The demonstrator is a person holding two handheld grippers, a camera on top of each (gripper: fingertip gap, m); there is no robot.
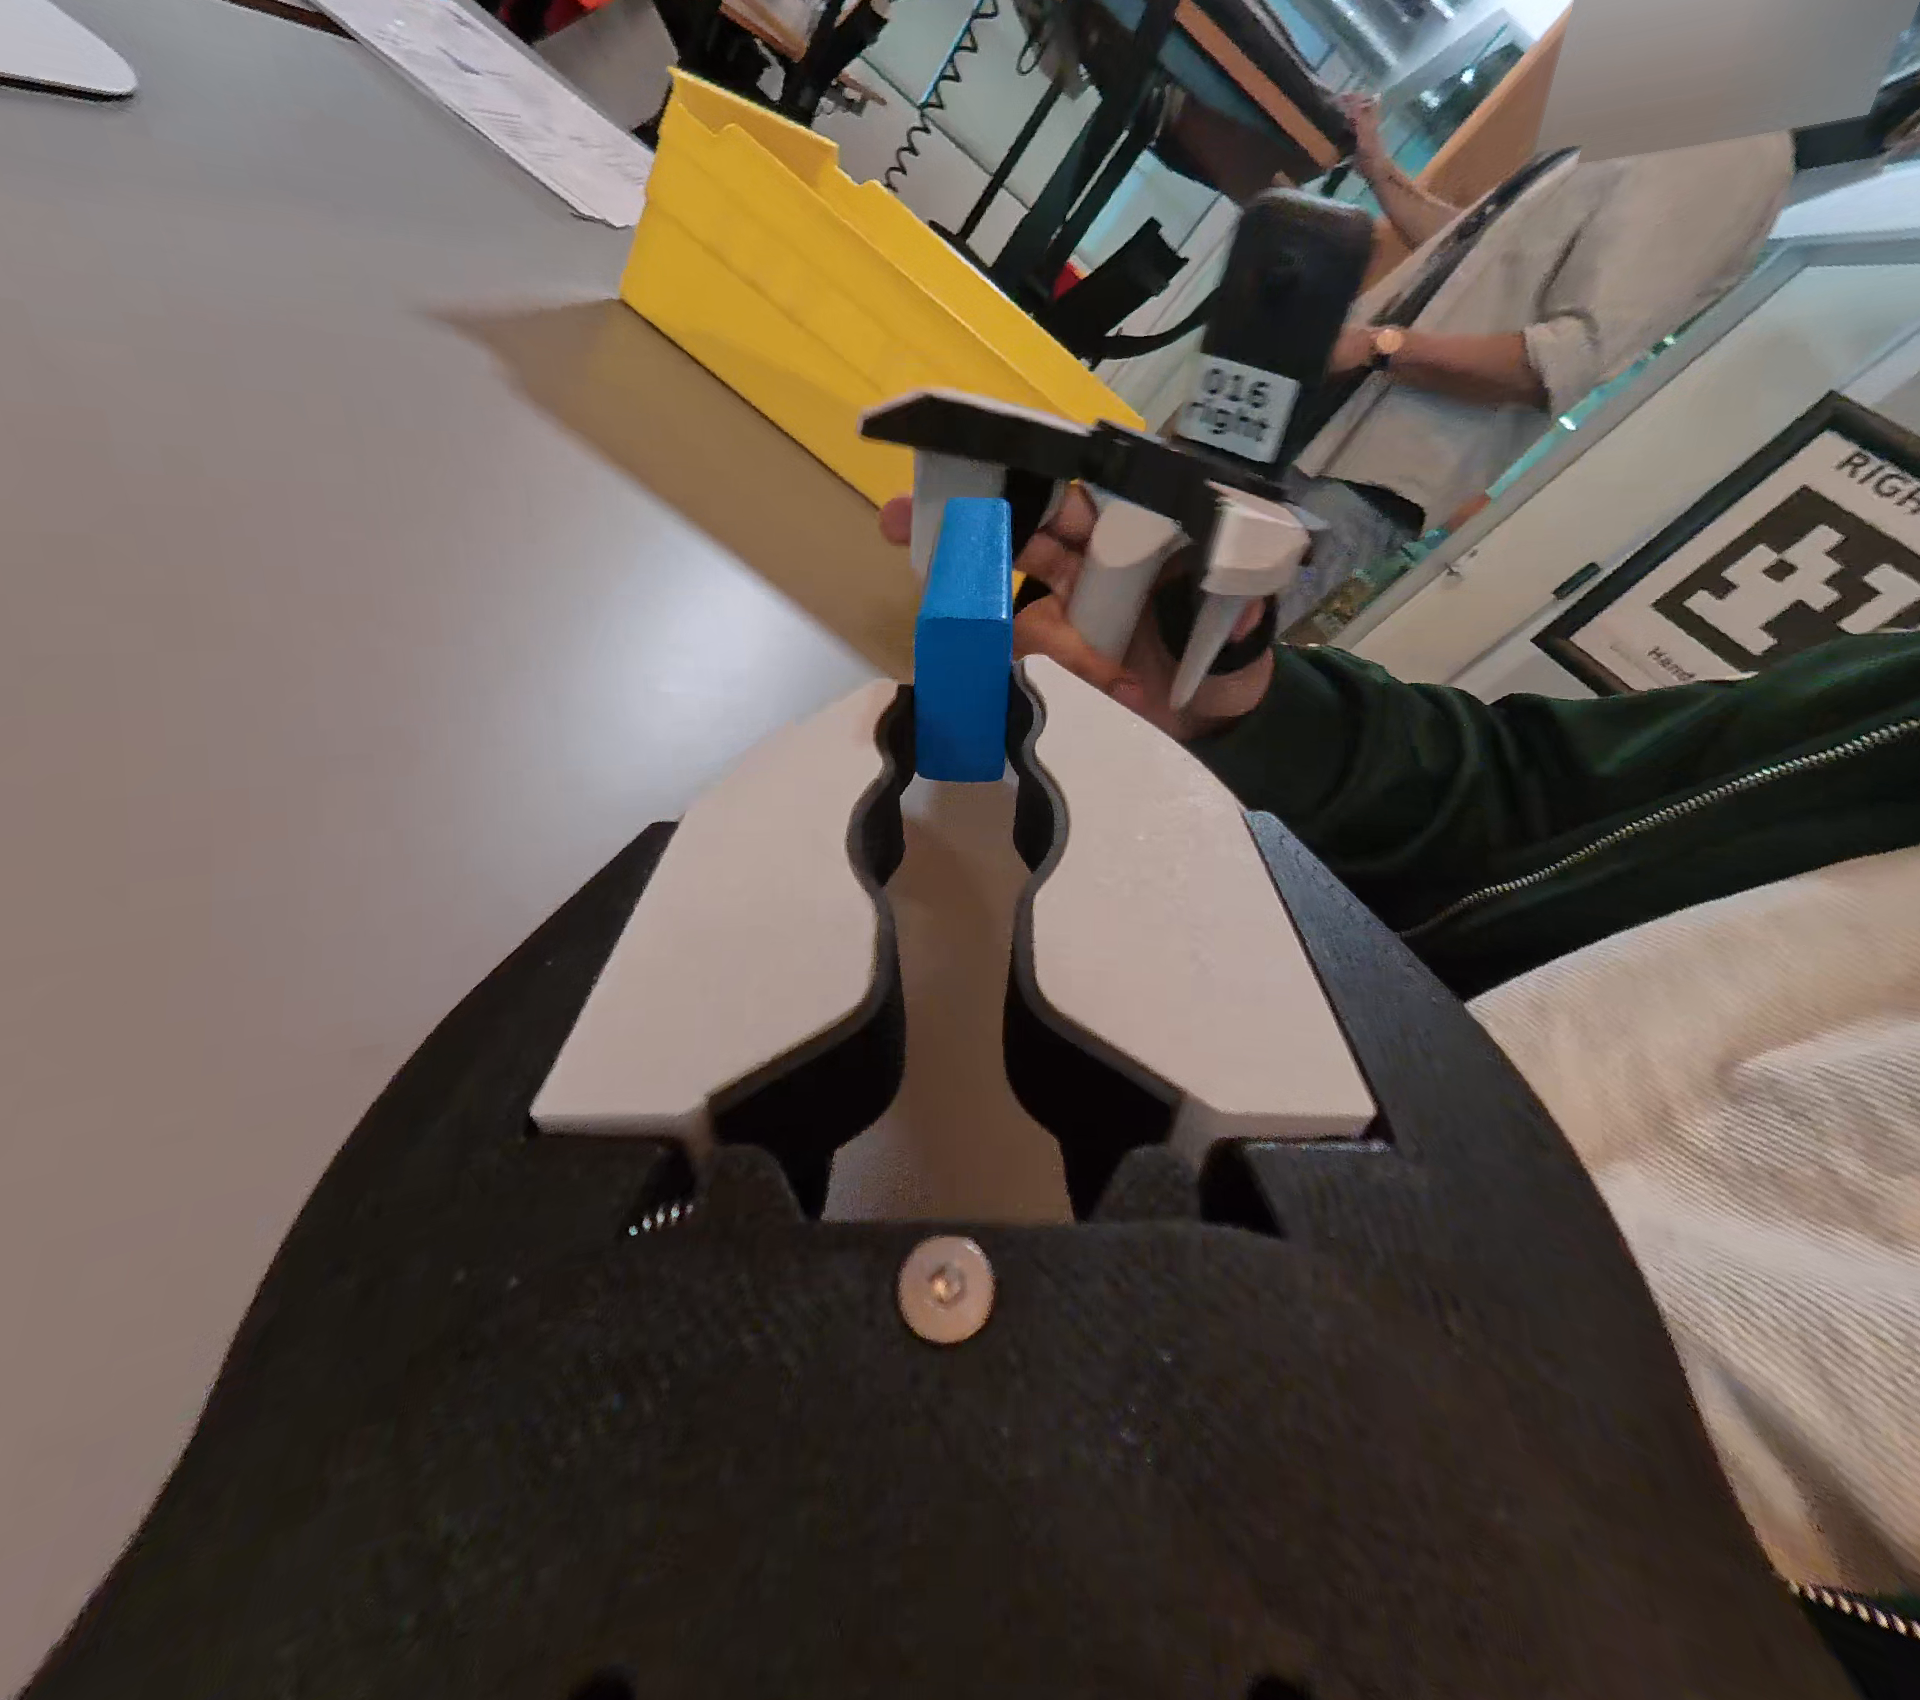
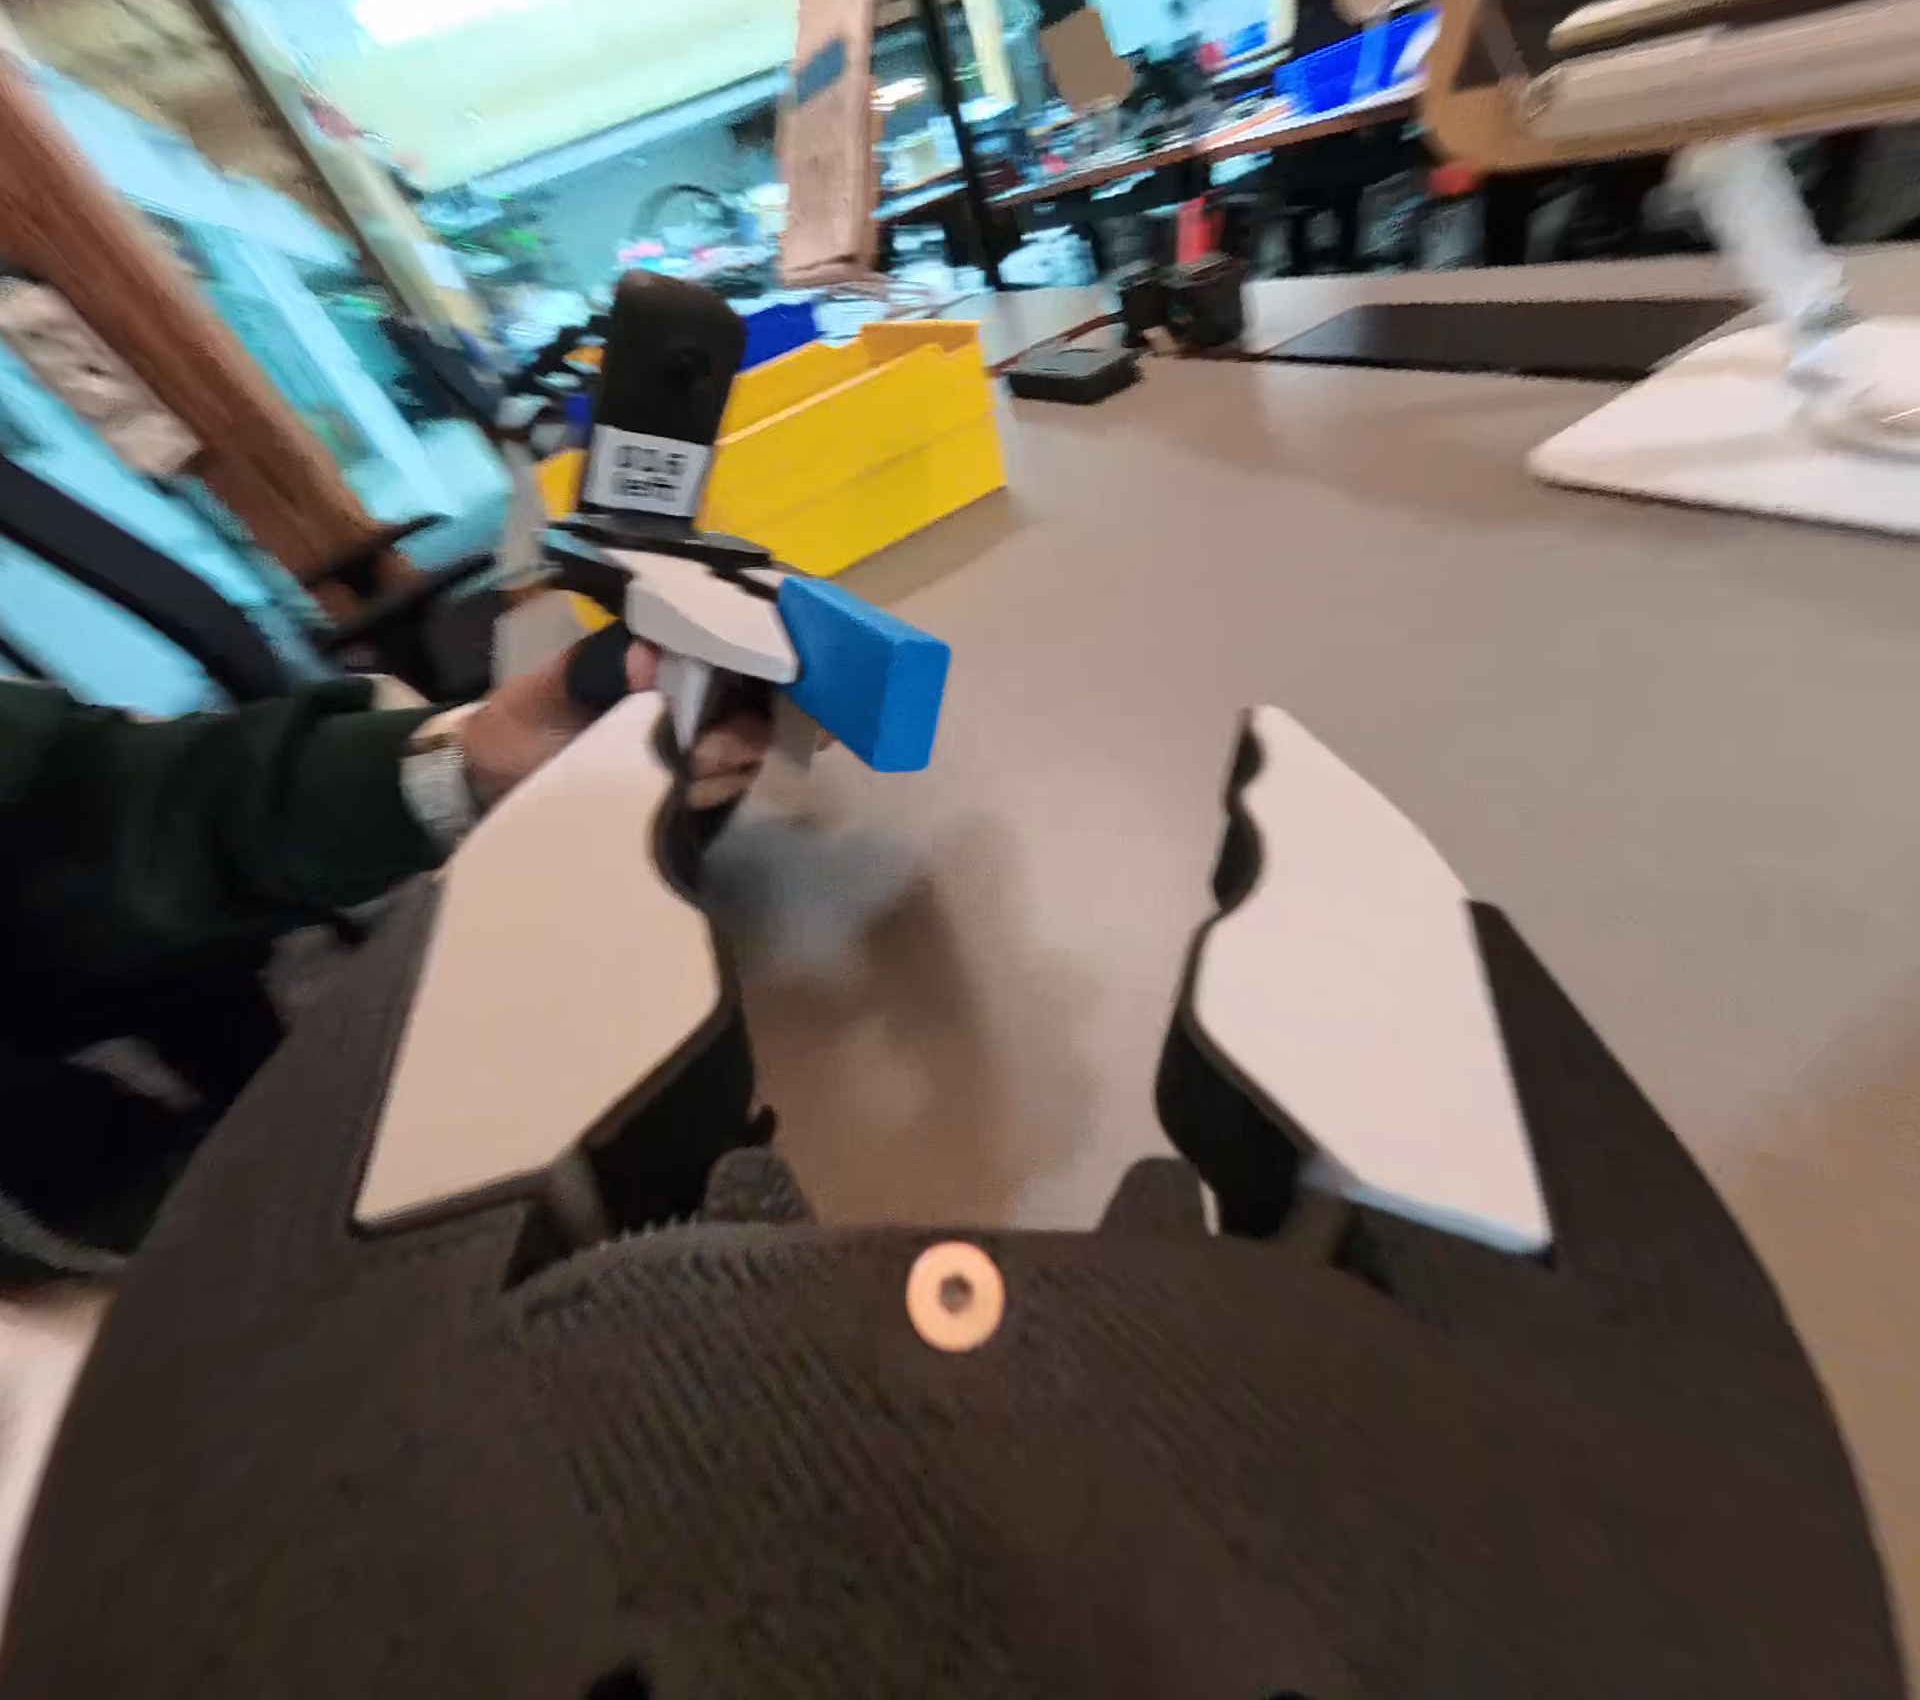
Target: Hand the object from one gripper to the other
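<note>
While left claw [image 1: 961, 694] pinches blue block [image 1: 966, 663] | right wrist view alone shows right claw [image 2: 956, 746] spread

We see the right gripper [image 2: 961, 777] with its jaws spread wide and nothing between them, above the grey table [image 2: 1351, 611]. Left of it and a little beyond, the left gripper [image 2: 800, 663] clamps a blue block [image 2: 868, 679], held by a hand [image 2: 540, 715] in a dark green sleeve. A yellow bin [image 2: 862, 445] stands on the table behind the block. A white stand base [image 2: 1714, 445] lies far right of the bin. View is motion-blurred.
</note>
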